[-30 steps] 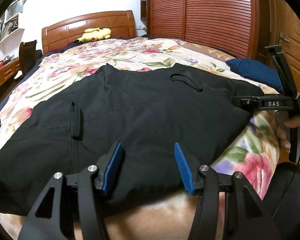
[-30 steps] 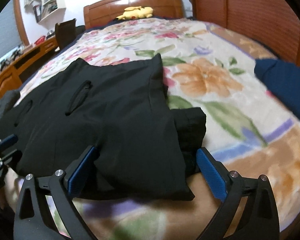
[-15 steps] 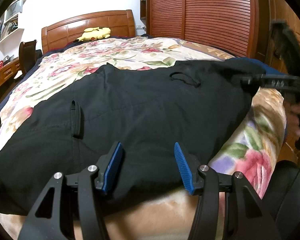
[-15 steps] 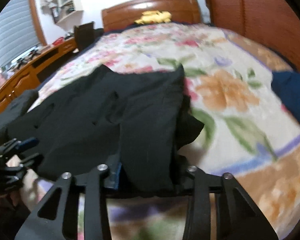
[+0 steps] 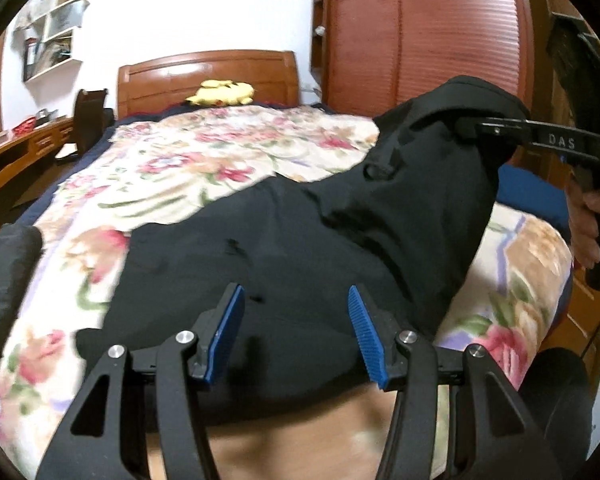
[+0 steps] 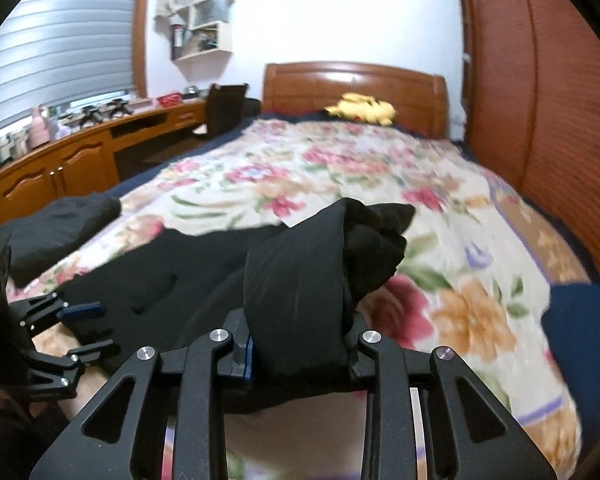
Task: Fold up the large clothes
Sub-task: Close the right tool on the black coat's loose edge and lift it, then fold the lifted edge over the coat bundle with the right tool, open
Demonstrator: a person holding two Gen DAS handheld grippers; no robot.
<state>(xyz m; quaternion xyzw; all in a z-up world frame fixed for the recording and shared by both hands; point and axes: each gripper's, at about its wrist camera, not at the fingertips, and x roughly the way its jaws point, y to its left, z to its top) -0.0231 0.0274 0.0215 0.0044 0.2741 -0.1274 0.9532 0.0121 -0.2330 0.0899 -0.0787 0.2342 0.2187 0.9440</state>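
Lying across the near end of the bed (image 5: 204, 168), the black garment (image 5: 300, 248) serves as the reference for all positions below.

Left of the garment: a second dark bundle (image 5: 4, 264) rests at the bed's edge, apart from the garment in the right wrist view. Further left and beyond, a wooden bench (image 6: 80, 156) runs along the wall, carrying small items too blurred to identify.

At the garment's near hem: the left gripper (image 5: 296, 332) hangs with its blue pads (image 5: 230, 332) well apart, spread over the cloth and clamping nothing. Whether the pads touch the fabric cannot be told.

At the garment's right side: the right gripper (image 6: 300, 350) has its fingers drawn together on a bunched fold of the garment (image 6: 300, 280). In the left wrist view that corner is raised clear of the floral bedspread (image 5: 516, 280), and the cloth drapes down from the held point to the flat portion on the bed.

Right of the garment: a navy blue item (image 6: 584, 320) lies on the bedspread, not touching it.

Beyond the garment: a yellow plush toy (image 6: 360, 110) sits against the wooden headboard (image 6: 356, 80). A louvred wooden wardrobe (image 5: 420, 32) stands to the right.
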